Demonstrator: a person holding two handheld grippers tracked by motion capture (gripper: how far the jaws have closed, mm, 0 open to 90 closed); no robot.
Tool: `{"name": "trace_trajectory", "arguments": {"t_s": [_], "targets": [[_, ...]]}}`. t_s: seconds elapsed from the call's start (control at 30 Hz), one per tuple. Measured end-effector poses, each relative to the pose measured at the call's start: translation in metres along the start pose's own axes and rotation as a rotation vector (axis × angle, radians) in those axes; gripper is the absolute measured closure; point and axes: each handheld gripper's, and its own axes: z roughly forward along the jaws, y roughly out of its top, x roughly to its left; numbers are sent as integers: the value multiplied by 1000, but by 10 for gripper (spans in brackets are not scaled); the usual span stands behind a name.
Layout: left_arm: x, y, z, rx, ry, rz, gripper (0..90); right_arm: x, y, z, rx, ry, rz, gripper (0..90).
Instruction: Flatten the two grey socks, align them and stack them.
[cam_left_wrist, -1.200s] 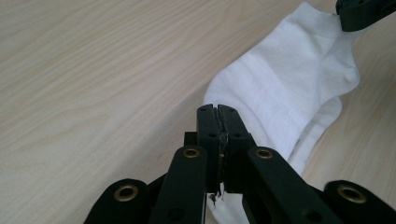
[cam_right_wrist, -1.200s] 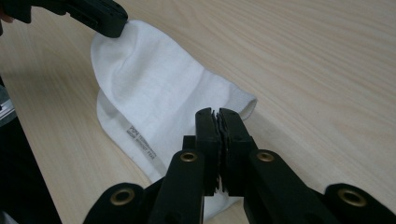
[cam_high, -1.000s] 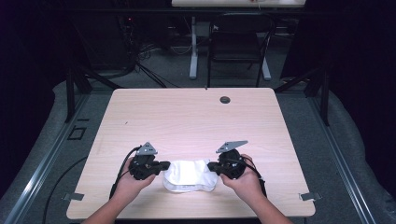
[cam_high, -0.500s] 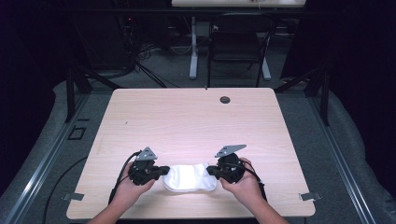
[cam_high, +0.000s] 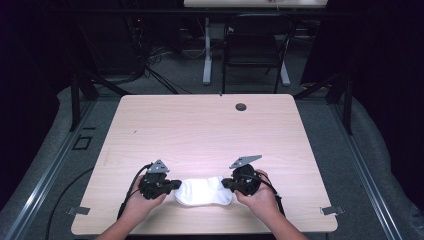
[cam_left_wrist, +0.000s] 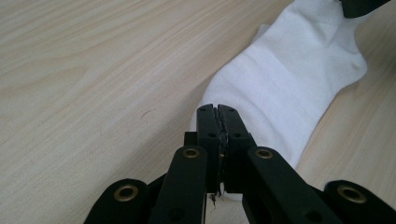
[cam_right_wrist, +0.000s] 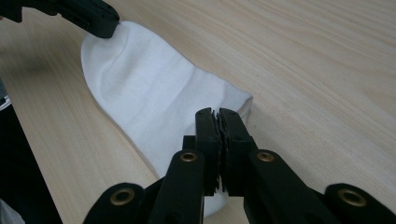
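the white sock (cam_high: 204, 191) lies flat on the table (cam_high: 200, 130), stretched between the two tools. the left tool (cam_high: 172, 185) is clamped on one end, the right tool (cam_high: 225, 183) on the other, apparently pinching just the fabric edge. beyond both tools sits a dark grommet (cam_high: 241, 107).

1. You hold a plain white sock (cam_high: 204, 191), faintly ribbed, without pattern.
2. Your left gripper (cam_high: 172, 185) and right gripper (cam_high: 226, 183) are black.
3. The table (cam_high: 200, 130) is pale wood-grain.
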Motion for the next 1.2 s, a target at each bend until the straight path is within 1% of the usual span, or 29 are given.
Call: {"name": "trace_trajectory", "arguments": {"t_s": [0.1,0.13,0.2,0.27,0.3,0.43,0.53,0.6,0.8,0.83,0.9,0.97,1.0,1.03,1.13,1.17,1.2], "targets": [[2,-1,3,12,3,-1,886,-1,0,3,-3,-2,4,876],[2,-1,3,12,3,-1,886,-2,0,3,5,-3,0,876],[2,-1,4,10,2,-1,886,-2,-1,4,0,-3,3,876],[2,-1,5,18,3,2,887,-3,-1,6,11,-5,-1,876],[2,-1,6,17,2,-4,887,-3,-1,6,11,-5,-1,876],[3,-2,8,21,7,-5,886,-5,-2,10,17,-15,10,875],[5,-3,9,26,4,-9,886,-7,-3,12,14,-17,3,874],[6,-3,11,29,4,-17,886,-7,-3,13,20,-18,9,873],[6,-6,13,34,10,-14,885,-10,-6,20,24,-24,17,871],[6,-6,13,32,8,-17,885,-10,-7,20,34,-26,21,870],[6,-6,14,28,8,-21,883,-11,-9,22,23,-24,25,863],[7,-6,14,24,7,-22,877,-13,-10,20,22,-32,30,831],[7,-6,13,23,3,-23,877,-13,-10,20,22,-32,30,831],[7,-6,12,14,5,-21,874,-13,-10,19,14,-32,33,818],[6,-5,9,-5,0,-26,845,-14,-8,14,-4,-44,39,784],[6,-3,6,-22,-9,-22,807,-12,-7,10,-18,-52,26,771],[6,-3,6,-22,-9,-22,792,-12,-7,10,-18,-52,26,771]]}}
